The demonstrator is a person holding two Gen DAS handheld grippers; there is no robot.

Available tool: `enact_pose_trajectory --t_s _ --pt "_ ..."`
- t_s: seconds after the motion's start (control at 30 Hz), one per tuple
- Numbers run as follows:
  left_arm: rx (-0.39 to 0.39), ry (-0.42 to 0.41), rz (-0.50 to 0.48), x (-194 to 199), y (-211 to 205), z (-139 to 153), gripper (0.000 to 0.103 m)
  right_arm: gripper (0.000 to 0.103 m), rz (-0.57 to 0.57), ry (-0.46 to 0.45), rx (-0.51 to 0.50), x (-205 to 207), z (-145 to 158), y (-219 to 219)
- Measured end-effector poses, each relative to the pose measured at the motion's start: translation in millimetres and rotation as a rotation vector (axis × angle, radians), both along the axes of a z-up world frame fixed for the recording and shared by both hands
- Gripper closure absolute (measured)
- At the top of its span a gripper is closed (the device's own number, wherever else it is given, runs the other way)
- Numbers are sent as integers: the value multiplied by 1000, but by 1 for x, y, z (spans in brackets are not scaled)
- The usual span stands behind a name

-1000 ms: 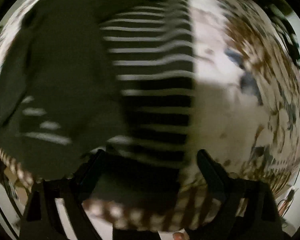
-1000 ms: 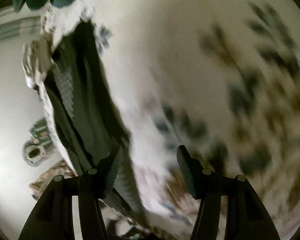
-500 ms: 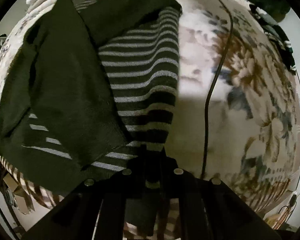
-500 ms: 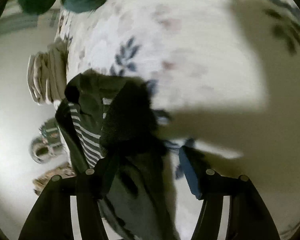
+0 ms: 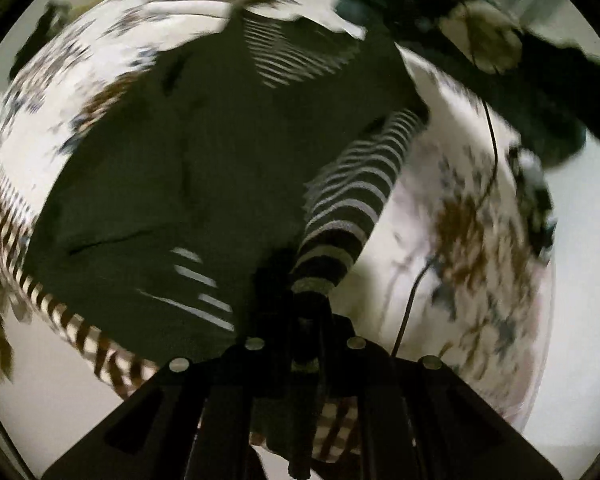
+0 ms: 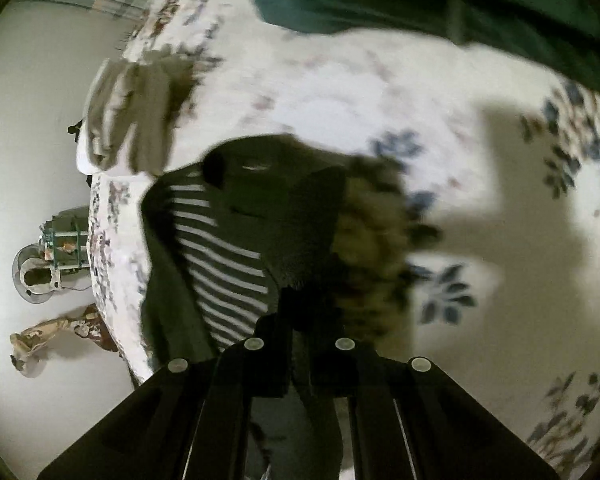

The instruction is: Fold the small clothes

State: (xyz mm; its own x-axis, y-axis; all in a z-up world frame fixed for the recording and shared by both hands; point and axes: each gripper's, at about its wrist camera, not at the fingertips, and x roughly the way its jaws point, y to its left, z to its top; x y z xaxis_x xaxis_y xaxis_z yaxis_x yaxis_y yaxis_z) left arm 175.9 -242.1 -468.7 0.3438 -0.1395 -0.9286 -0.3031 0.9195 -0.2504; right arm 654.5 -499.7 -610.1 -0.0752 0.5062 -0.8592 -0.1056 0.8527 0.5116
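Observation:
A dark green top [image 5: 172, 184] with white-striped sleeves lies on the floral bedspread [image 5: 452, 216]. In the left wrist view my left gripper [image 5: 306, 320] is shut on the cuff of one striped sleeve [image 5: 352, 204], which rises off the bed in a taut band. In the right wrist view my right gripper [image 6: 300, 320] is shut on a dark edge of the same top [image 6: 276, 216], lifted and bunched, with striped cloth [image 6: 224, 264] showing beneath it. The picture is blurred by motion.
A stack of folded beige clothes [image 6: 132, 120] sits near the bed's edge. A black cable [image 5: 494, 148] runs across the bedspread. Dark green cloth [image 6: 420, 0] fills the top of the right wrist view. A small device [image 6: 48, 260] stands on the floor.
Both grippers went from open to shut on the top. The left one has pulled the striped sleeve up off the bed; the right one has lifted a dark edge and carried it sideways.

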Motion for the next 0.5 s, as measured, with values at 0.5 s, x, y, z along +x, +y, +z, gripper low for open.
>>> enact_pose_trajectory --t_s 0.5 --pt "-317 -65 348 -51 262 -28 96 97 24 -55 -217 1 25 322"
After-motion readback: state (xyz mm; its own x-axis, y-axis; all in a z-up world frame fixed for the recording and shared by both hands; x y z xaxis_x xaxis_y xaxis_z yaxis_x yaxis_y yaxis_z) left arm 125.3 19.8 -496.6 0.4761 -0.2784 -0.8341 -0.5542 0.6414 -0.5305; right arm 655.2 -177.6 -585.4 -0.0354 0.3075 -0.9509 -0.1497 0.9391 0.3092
